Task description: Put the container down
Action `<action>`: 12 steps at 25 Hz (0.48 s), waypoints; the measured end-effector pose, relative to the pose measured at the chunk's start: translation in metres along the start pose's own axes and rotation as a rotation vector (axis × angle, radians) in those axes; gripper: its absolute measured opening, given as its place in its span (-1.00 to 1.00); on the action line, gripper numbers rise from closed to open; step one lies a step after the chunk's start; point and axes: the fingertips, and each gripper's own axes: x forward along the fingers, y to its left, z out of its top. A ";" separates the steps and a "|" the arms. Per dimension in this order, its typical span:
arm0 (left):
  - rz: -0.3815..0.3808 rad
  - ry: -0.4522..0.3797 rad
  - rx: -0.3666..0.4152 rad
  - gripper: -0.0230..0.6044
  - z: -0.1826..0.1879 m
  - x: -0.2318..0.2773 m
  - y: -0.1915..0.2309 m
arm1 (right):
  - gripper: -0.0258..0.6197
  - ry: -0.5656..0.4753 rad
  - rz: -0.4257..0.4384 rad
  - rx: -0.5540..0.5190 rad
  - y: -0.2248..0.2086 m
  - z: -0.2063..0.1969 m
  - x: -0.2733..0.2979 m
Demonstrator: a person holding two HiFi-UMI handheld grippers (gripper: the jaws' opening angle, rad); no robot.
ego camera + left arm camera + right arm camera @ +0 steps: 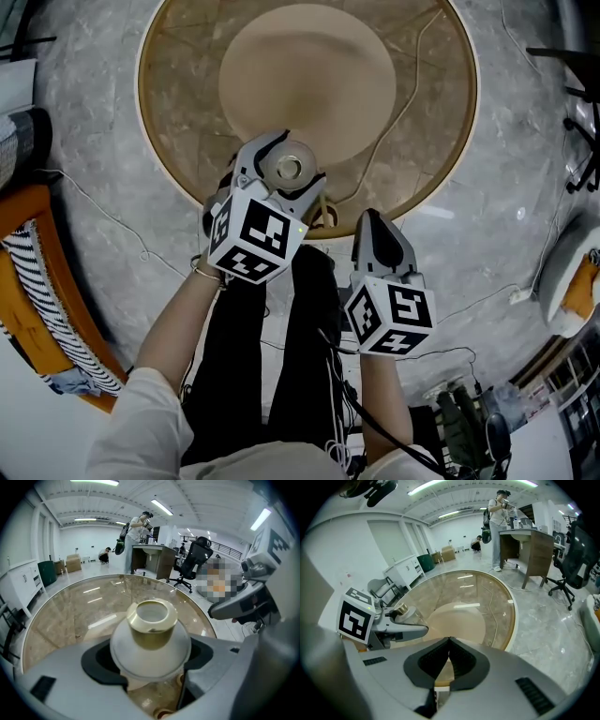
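Left gripper point(284, 170) jaws wide, clamped on white gold-rimmed container point(150, 641) at near edge of round glass worktop point(183, 98). Right gripper point(448, 641) jaws together, empty.

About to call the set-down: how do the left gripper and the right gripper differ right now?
The left gripper has its jaws wide, clamped on the white container with the gold neck; the right gripper has its jaws shut together on nothing. The left gripper reaches over the glass table; the right gripper sits further back, near the table's rim. Both tilt downward.
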 end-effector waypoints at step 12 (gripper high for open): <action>0.014 -0.043 0.046 0.15 -0.001 0.001 0.002 | -0.85 0.013 0.002 0.012 0.000 -0.004 0.006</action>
